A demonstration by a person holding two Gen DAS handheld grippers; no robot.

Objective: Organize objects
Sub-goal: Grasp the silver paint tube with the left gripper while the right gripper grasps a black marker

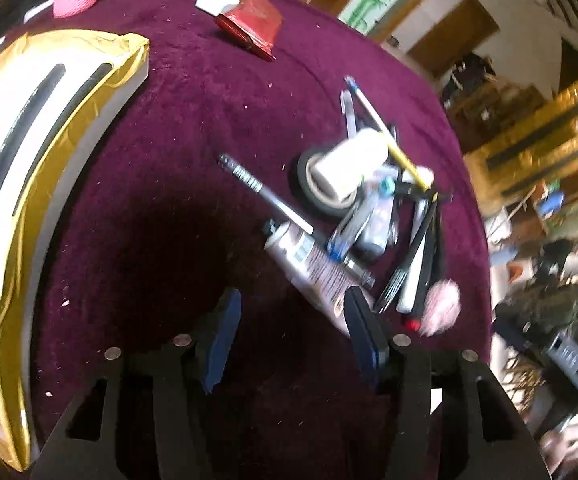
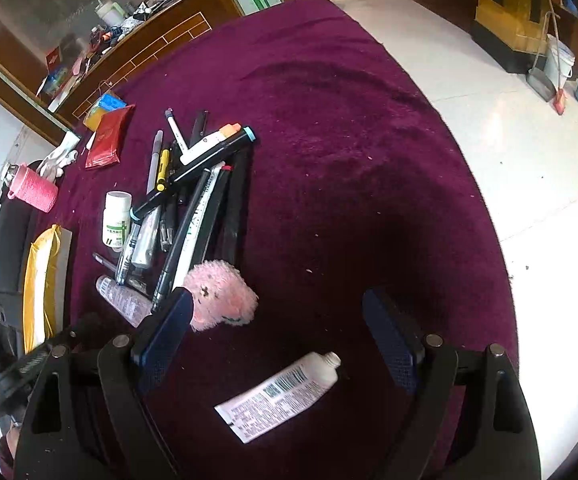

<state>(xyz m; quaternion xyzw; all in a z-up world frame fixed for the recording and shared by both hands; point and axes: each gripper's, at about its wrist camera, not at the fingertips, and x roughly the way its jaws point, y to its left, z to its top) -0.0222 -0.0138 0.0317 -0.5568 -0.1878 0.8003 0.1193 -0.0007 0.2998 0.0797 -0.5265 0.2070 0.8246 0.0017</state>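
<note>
Risk, left tongs [image 1: 293,334]: spread apart, nothing gripped, low over the worktop [image 1: 177,128], beside a printed grey tube [image 1: 313,268] whose lower end passes behind the right-hand pad. Closing from here likely to catch only that end, or to drag in the neighbouring pens [image 1: 417,264] and pink fluffy piece [image 1: 443,306]. Cause: tight overlap in the pile; white bottle [image 1: 349,168] lying on a tape roll [image 1: 309,186], liable to roll if nudged. Left view blurred; fine contacts not readable.

Risk, right tongs [image 2: 285,344]: wide open, empty, straddling a white tube [image 2: 277,396] lying alone on the cloth. Uncapped nozzle: hard squeeze on the soft body likely to expel contents.

Orientation, white tube: long axis diagonal in the right view, nozzle toward upper right, crimped end toward lower left, roughly crosswise between the pads.
</note>
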